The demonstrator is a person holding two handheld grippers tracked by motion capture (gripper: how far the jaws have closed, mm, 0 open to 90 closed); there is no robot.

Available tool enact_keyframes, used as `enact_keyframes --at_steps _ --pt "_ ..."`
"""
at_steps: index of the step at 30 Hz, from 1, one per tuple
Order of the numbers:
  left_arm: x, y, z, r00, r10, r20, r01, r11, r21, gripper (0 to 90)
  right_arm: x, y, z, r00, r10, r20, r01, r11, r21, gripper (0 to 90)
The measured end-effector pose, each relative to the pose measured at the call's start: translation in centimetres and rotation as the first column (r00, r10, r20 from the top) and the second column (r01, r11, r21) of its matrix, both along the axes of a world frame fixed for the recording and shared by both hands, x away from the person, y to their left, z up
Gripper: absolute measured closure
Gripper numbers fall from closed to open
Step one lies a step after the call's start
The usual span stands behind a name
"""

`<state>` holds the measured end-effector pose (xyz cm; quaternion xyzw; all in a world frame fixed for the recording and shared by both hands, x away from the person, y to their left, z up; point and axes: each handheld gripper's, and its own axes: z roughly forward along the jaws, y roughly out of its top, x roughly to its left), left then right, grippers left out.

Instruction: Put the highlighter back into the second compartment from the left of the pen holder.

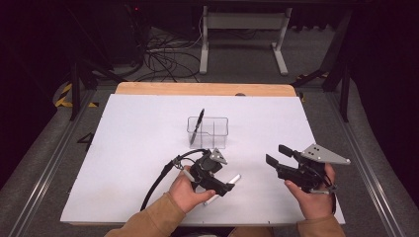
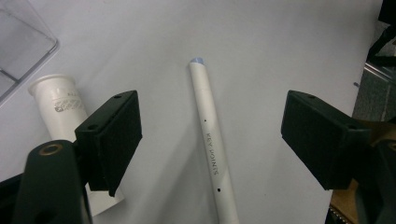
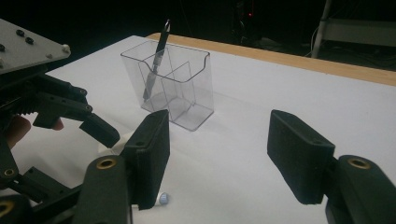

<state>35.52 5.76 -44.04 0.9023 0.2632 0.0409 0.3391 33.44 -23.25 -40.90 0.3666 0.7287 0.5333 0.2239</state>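
Note:
A white pen (image 2: 212,140) lies flat on the white sheet (image 1: 138,138). My left gripper (image 1: 228,186) hangs low over it, jaws open on either side of the pen, pads clear of it (image 2: 210,135). A short white tube (image 2: 58,100) lies beside the pen, partly hidden behind one jaw. A clear plastic holder (image 1: 217,129) stands mid-table with a black pen (image 1: 197,126) leaning upright in its left compartment. My right gripper (image 1: 277,154) is held above the sheet at the right, open and with nothing in it, facing the holder (image 3: 187,88) and the black pen (image 3: 156,60).
The table's wooden edge (image 1: 197,89) runs along the back of the sheet. Beyond it are cables and a white stand (image 1: 242,29) on the floor. In the right gripper view the left gripper (image 3: 70,112) is close at the left.

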Motion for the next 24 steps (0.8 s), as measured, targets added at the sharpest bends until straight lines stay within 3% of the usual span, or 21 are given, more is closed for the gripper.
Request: enact_keyframes --at_steps 3,6,12,24 --pt "0.0 -0.1 -0.1 0.9999 0.012 -0.001 -0.012 0.9999 -0.003 21.8 0.0 0.0 0.0 1.0 -0.001 0.0 0.001 1.0 0.0 40.1" --pt "0.2 0.0 -0.1 0.9987 0.04 -0.032 -0.041 0.9989 -0.022 23.4 0.0 0.0 0.0 1.0 0.0 0.0 0.0 1.0 -0.003 40.2" --pt "0.5 0.0 -0.2 0.9958 0.079 -0.047 -0.079 0.9968 -0.012 30.0 0.0 0.0 0.0 1.0 -0.001 0.002 0.001 1.0 -0.001 40.2" --pt "0.5 -1.1 -1.1 0.9954 0.068 -0.068 -0.067 0.9976 0.016 45.4 0.0 0.1 0.0 1.0 0.001 0.002 -0.001 1.0 -0.006 40.2"
